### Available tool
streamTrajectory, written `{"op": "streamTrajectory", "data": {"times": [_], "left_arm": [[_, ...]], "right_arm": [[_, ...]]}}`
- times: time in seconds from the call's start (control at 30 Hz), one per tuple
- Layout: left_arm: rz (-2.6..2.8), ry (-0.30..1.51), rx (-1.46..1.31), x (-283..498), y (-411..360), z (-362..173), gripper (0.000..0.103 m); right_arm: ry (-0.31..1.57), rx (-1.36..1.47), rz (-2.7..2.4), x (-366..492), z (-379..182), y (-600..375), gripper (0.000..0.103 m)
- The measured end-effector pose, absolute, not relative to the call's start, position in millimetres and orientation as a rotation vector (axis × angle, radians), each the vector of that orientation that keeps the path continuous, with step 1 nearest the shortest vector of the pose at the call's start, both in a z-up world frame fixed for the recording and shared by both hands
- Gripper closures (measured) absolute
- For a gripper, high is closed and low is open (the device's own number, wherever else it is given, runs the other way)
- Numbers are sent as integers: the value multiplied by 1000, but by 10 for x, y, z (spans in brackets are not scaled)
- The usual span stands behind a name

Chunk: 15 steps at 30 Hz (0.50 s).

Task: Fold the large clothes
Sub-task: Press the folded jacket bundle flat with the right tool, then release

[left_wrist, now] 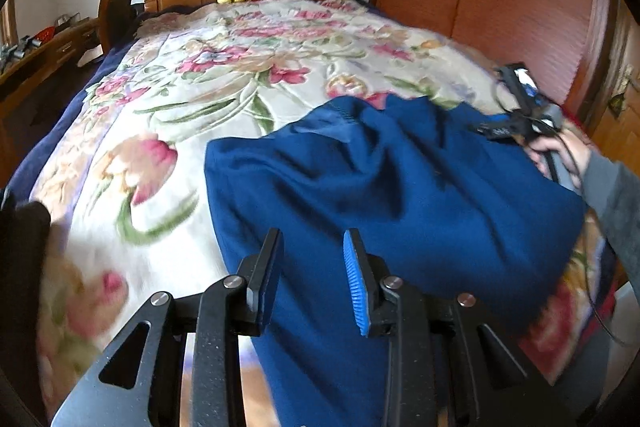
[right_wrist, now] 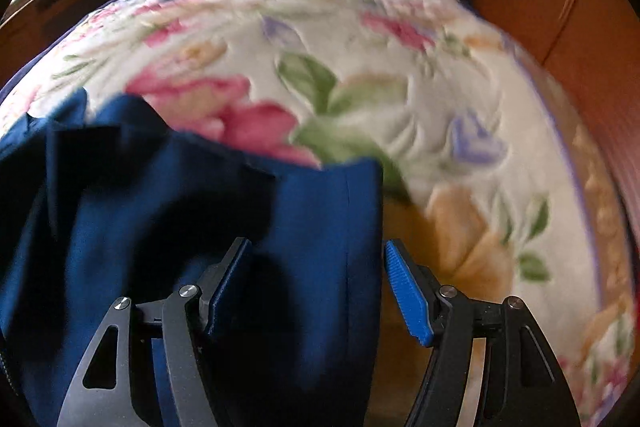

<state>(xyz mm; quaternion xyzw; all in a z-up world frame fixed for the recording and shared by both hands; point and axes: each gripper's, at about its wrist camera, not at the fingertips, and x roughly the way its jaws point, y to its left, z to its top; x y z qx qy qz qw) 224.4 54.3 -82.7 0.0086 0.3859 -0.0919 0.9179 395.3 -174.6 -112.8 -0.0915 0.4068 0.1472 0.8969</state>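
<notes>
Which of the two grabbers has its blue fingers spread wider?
The right gripper: its jaws stand wide over the blue garment's edge. The left gripper has a narrower gap, with the same garment lying between its fingers.

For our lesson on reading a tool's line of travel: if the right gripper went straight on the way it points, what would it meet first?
Most likely the blue garment: the right gripper is open with that cloth already between its fingers. Beyond it lies the floral bedspread. Blur leaves depth uncertain.
</notes>
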Motion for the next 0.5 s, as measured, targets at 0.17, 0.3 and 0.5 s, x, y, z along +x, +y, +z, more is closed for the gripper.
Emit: {"op": "streamTrajectory", "data": {"times": [0.17,0.3,0.5], "left_arm": [[-146,838,66,2749,633,-921,71],[-109,879,79,3125,760,-1006,71],[-64,968,65,3524,901,-1236,71]], "right_arm": [[795,-39,349,4058,-1294,-1918,33],[792,-18,360,4061,-1329,-1985,33],[794,-50,359,3979,-1267,-1949,33]]}}
